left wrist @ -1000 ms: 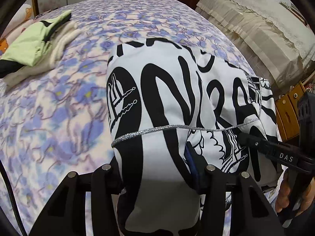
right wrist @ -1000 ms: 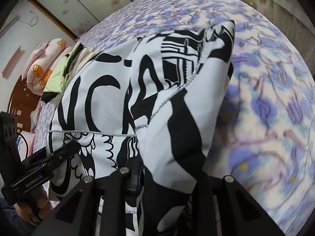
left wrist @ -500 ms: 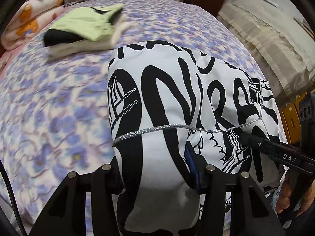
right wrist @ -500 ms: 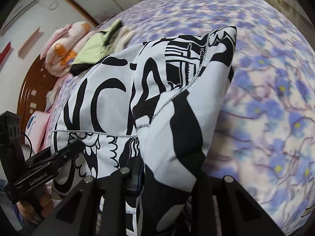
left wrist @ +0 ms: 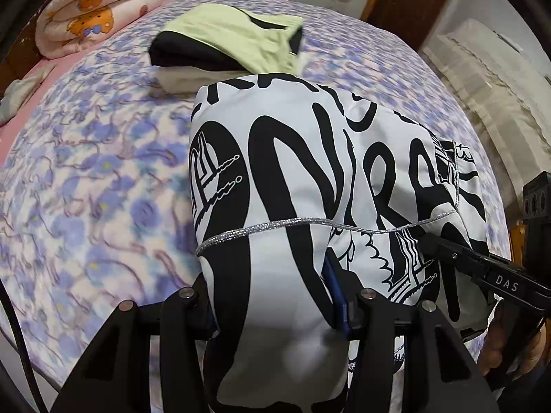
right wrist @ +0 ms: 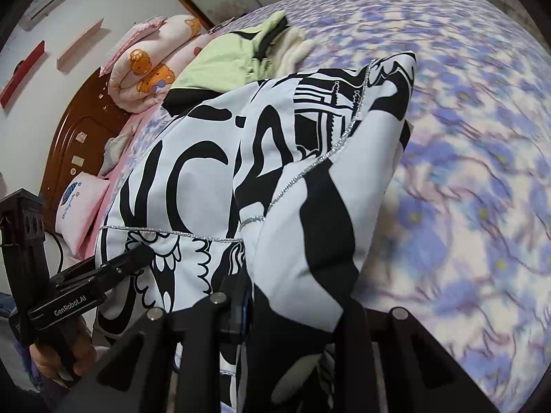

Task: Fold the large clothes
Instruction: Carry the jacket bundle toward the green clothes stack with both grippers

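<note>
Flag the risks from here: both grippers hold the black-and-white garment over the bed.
1. The black-and-white garment is bunched thick in the left gripper and right gripper; a layer could slip out.
2. The folded clothes stack lies just beyond it; laying the garment forward may land on it.
3. The garment hides much of both views, so placement on the bed is hard to judge.

The garment (left wrist: 310, 179) lies on the bed (left wrist: 86, 179) — behind it the folded pile (left wrist: 227, 41), and a rolled quilt (left wrist: 89, 10) farther back.

A bed (left wrist: 86, 172) with a purple-flowered sheet carries everything. A stack of folded clothes (left wrist: 224, 44) lies on it. Beyond that stack sits a rolled bear-print quilt (left wrist: 93, 10).
</note>
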### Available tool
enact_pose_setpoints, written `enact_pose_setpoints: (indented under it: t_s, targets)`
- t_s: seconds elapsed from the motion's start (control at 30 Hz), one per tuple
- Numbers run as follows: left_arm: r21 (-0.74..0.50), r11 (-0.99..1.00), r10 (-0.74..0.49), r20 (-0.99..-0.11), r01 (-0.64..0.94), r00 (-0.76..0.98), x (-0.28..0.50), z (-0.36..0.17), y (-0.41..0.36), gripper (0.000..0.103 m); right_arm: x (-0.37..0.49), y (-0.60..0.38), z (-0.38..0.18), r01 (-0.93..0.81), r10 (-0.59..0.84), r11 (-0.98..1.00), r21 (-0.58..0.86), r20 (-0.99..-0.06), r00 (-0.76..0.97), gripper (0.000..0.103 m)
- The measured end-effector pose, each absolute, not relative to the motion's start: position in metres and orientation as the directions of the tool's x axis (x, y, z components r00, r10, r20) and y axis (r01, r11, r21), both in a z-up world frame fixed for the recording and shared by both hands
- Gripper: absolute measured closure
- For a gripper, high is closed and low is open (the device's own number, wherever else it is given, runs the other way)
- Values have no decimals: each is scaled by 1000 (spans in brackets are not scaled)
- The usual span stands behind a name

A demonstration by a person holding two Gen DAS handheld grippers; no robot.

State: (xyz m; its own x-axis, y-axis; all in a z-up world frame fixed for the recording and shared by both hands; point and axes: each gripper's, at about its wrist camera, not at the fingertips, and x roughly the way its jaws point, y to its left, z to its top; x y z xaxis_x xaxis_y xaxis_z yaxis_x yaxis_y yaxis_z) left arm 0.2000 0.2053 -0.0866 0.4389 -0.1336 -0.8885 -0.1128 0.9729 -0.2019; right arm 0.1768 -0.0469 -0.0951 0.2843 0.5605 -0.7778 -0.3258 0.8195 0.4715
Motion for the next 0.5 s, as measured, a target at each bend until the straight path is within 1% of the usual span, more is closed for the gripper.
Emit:
enact_pose_setpoints:
  t_s: [0.27, 0.5]
  targets:
    - [-208, 964, -128, -910, -167, 394, 234, -52, 240, 54, 208, -4, -56, -333, 555, 817, 471, -798, 233, 80]
    - [-230, 963, -162, -914, -144, 373, 261, 0, 261, 54, 222, 11, 0, -310, 539, 829, 465, -813, 221, 80]
